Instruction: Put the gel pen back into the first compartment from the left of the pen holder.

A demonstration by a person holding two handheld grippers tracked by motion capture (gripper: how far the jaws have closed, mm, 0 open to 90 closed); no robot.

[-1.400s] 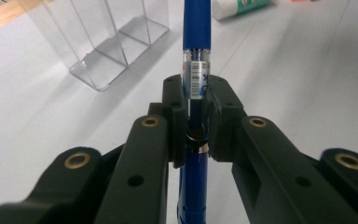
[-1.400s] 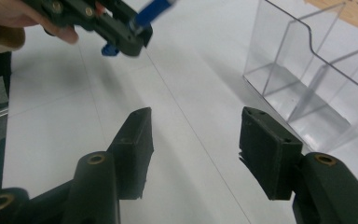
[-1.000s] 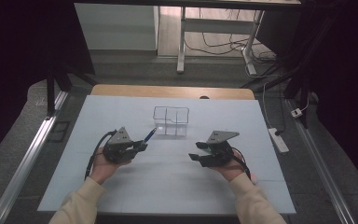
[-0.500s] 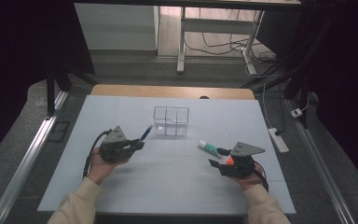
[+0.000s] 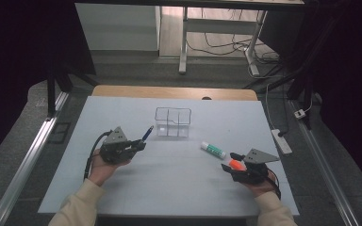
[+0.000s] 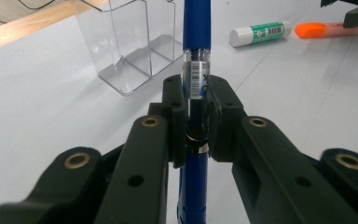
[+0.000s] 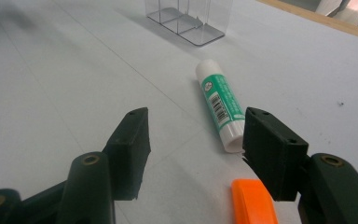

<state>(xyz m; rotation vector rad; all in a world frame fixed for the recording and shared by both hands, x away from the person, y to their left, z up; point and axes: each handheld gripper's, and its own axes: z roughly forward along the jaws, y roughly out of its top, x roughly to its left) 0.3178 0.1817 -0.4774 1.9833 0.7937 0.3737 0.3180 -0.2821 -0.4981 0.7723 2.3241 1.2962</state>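
My left gripper (image 5: 140,145) is shut on a blue pen (image 5: 147,133) that points up and away toward a clear divided organizer (image 5: 173,122). In the left gripper view the pen (image 6: 196,28) stands between the pads of my left gripper (image 6: 196,100), with the organizer (image 6: 126,42) just beyond. My right gripper (image 5: 230,161) is open at the table's right. An orange highlighter (image 5: 236,164) lies by its fingertips, and a green-and-white glue stick (image 5: 213,150) lies a little farther off. In the right gripper view the glue stick (image 7: 220,105) lies ahead of the open gripper (image 7: 193,135), and the highlighter (image 7: 254,203) lies low beside the right jaw, not pressed.
A white sheet (image 5: 169,183) covers the table, with a wooden edge (image 5: 169,92) at the far side. A power strip (image 5: 282,141) lies on the floor to the right. Metal rails run along both sides.
My right gripper has moved right and toward the near edge, leaving the glue stick and orange highlighter in sight on the table. The left gripper and pen have kept still.
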